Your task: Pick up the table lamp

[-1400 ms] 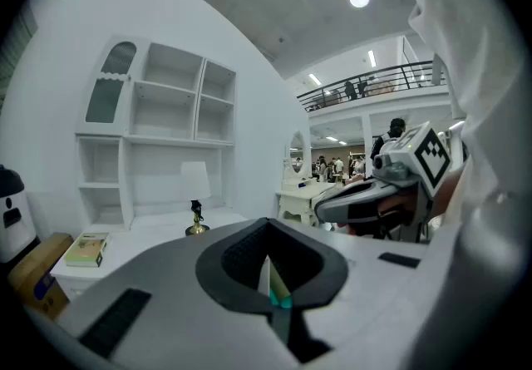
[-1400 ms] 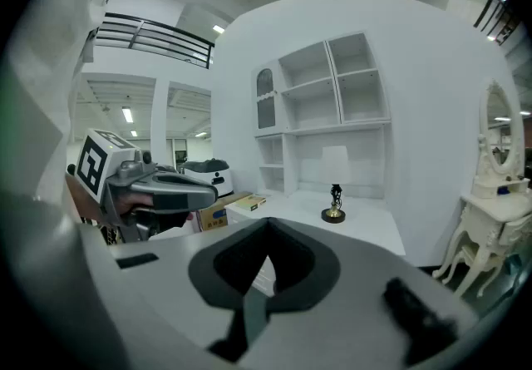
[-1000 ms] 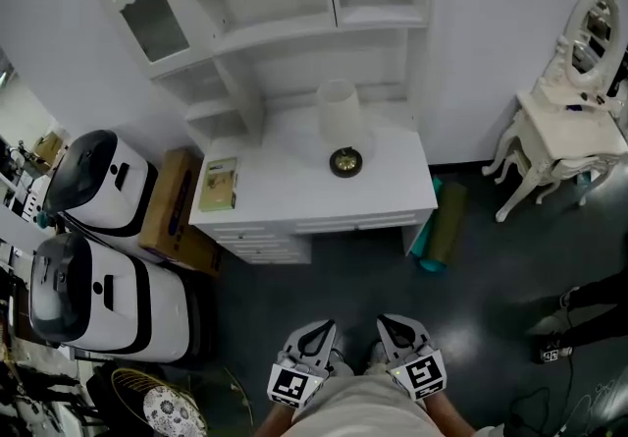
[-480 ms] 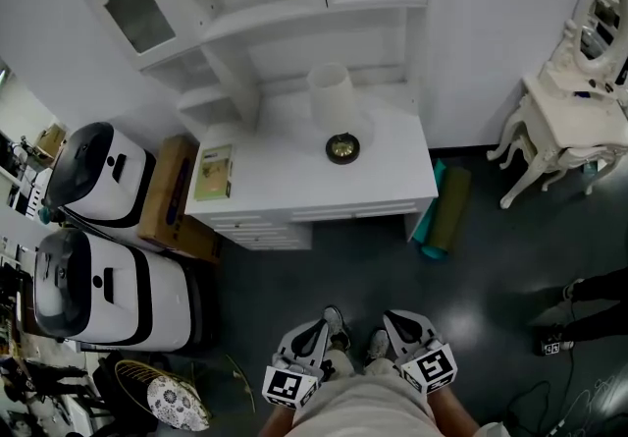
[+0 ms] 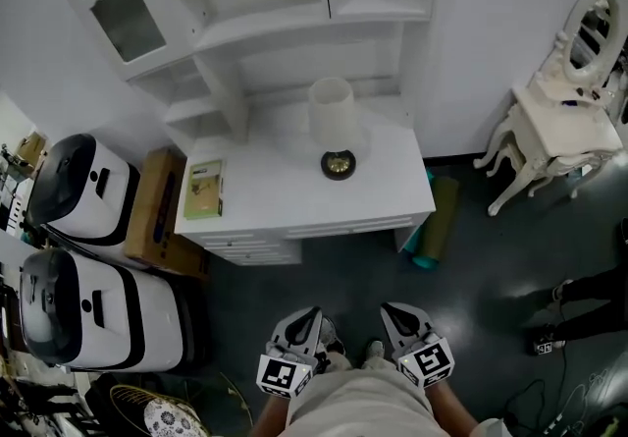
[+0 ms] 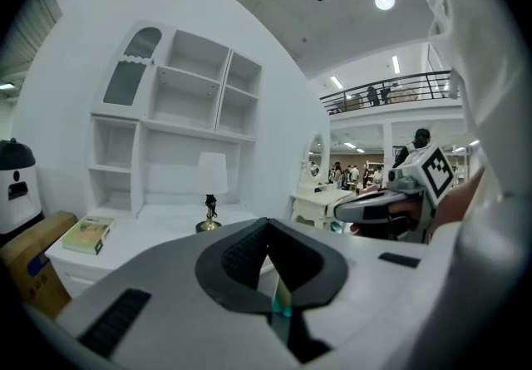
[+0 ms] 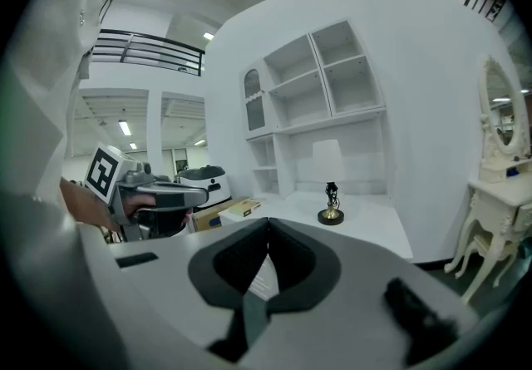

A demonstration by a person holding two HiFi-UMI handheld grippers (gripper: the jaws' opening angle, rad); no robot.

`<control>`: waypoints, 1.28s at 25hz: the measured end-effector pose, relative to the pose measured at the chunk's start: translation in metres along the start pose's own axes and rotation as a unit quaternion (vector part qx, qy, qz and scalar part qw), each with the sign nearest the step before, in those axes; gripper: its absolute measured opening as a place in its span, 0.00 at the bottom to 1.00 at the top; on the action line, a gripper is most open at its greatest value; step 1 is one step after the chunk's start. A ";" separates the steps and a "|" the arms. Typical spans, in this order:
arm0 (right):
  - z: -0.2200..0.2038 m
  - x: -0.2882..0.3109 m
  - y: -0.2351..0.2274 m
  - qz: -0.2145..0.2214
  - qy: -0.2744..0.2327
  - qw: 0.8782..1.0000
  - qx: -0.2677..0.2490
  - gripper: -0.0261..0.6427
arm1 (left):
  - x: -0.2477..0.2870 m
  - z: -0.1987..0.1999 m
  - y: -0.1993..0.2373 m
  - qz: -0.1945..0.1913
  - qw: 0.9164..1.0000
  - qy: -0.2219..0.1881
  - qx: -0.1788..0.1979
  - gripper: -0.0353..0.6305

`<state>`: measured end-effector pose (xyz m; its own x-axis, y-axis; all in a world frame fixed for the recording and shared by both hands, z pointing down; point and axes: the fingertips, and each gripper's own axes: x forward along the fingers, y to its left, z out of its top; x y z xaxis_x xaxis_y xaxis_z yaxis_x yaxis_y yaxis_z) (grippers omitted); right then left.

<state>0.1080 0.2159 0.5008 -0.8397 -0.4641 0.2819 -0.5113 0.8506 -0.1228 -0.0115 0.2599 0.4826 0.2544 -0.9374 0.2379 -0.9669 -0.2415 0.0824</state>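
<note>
- The table lamp [image 5: 335,136] stands upright on the white desk [image 5: 285,204], well ahead of both pairs of jaws and clear of them.
- It has a pale, slightly tapered drum shade on a thin, dark, knobbly stem, and a round base that is dark with a brassy gold centre.
- From the left gripper [image 5: 311,315] the lamp lies ahead and a little to the left of the jaw tips. From the right gripper [image 5: 389,311] it lies ahead and a little to the right.
- The left jaws are pressed together with nothing between them.
- The right jaws also meet at the tips, empty.
- Both grippers are held low and close to the person's body, side by side, pointing towards the desk across a stretch of dark floor.
- A greenish book [image 5: 203,190] lies flat on the desk, further left of the jaws than the lamp.
- A white shelf hutch [image 5: 265,23] rises behind the lamp.
- A rolled green mat [image 5: 434,224] leans at the desk's right end, and a white dressing table [image 5: 554,126] with an oval mirror stands far to the right.
</note>
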 end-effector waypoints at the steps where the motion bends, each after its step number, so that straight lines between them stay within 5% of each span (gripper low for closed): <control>1: 0.006 0.008 0.000 -0.006 -0.005 1.000 0.004 0.06 | 0.004 0.005 0.008 -0.007 1.000 -0.006 0.002 0.07; 16: 0.035 0.096 -0.008 -0.117 0.015 0.993 -0.006 0.06 | 0.031 0.011 0.094 -0.089 0.996 -0.013 -0.008 0.07; 25: 0.027 0.115 -0.018 -0.113 0.033 0.993 0.007 0.06 | 0.059 0.008 0.123 -0.097 0.995 -0.003 -0.023 0.07; 32: 0.046 0.146 -0.063 -0.098 0.019 0.995 -0.005 0.06 | 0.091 0.020 0.130 -0.069 0.997 0.001 -0.015 0.07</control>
<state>0.0093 0.0836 0.5056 -0.7171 -0.6111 0.3352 -0.6618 0.7478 -0.0526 -0.1143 0.1380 0.4960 0.3855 -0.8949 0.2246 -0.9215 -0.3611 0.1430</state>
